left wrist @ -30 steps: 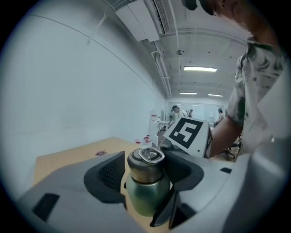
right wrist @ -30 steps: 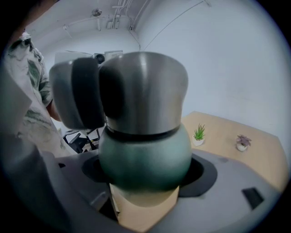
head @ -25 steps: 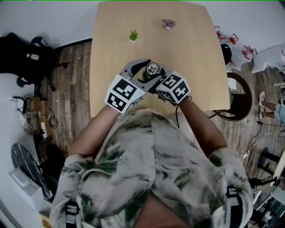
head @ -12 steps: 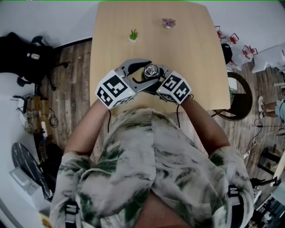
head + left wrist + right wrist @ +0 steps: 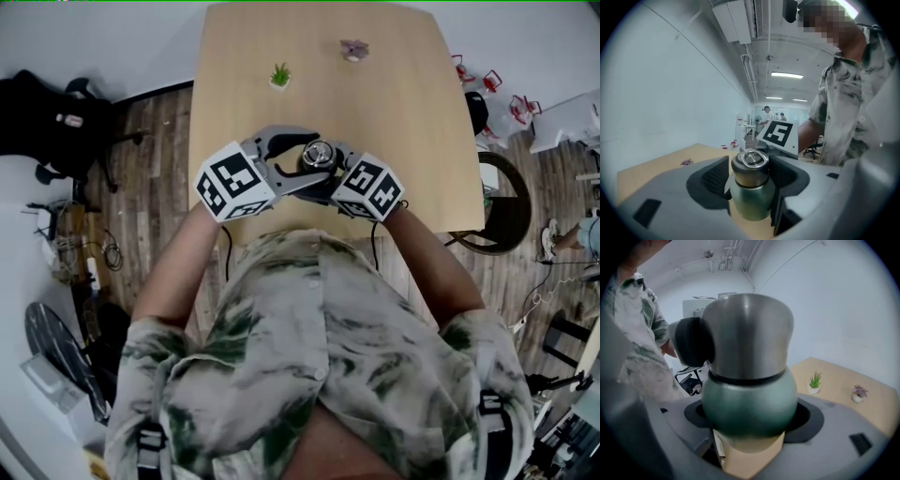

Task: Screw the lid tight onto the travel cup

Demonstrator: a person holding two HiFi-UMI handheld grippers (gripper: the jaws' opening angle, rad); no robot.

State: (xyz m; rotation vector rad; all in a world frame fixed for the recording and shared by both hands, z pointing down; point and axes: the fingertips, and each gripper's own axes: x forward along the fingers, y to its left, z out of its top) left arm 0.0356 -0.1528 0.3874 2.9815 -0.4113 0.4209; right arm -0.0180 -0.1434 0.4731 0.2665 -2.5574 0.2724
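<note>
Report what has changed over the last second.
The left tool, shut on the lid, has swung its marker cube leftward in the head view, apparently twisting the lid. The right tool stays clamped on the travel cup at the same spot on the table. The green plant and purplish plant have not moved.

Table [image 5: 412,141] bare beyond travel cup [image 5: 317,155], plant [image 5: 280,75], ornament [image 5: 354,49] farther
</note>
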